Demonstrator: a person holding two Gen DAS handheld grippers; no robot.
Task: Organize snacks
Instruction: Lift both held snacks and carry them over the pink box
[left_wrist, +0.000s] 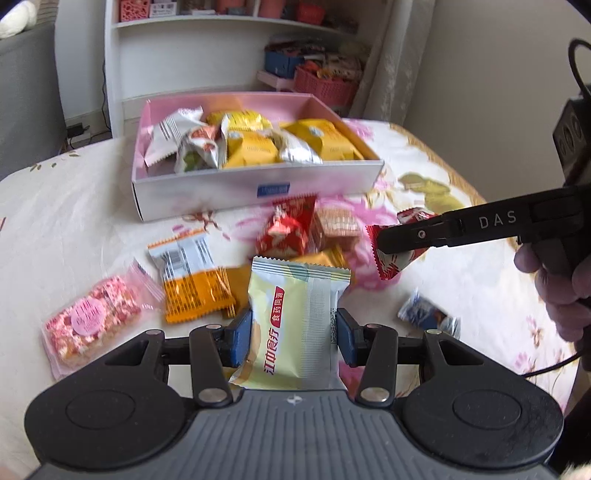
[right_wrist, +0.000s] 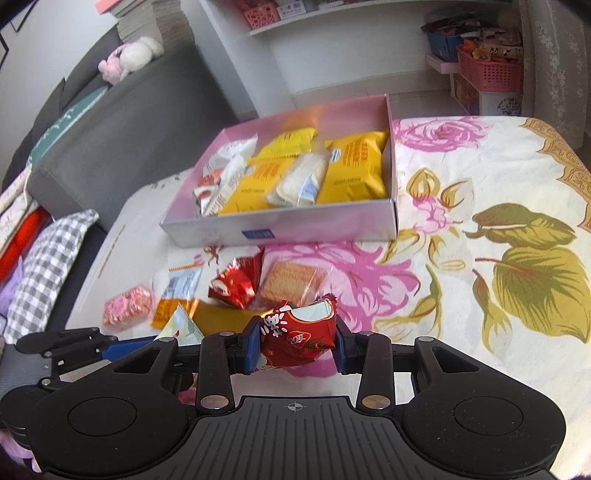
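Snacks (left_wrist: 255, 144) in yellow and white wrappers fill pink box (left_wrist: 207, 192).

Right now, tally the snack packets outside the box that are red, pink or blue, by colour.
red packets: 2, one held, one lying loose
pink packet: 1
blue packet: 1
Total: 4

Box (left_wrist: 207, 192) sits on the tablecloth (left_wrist: 74, 206), far side, packets inside. Loose packets lie in front of the box: wrapped square bar (left_wrist: 88, 325) leftmost, barcode packet (left_wrist: 192, 277) right of it, crumpled packet (left_wrist: 284, 229) nearer the box. Shelf unit (left_wrist: 221, 44) stands behind the box.
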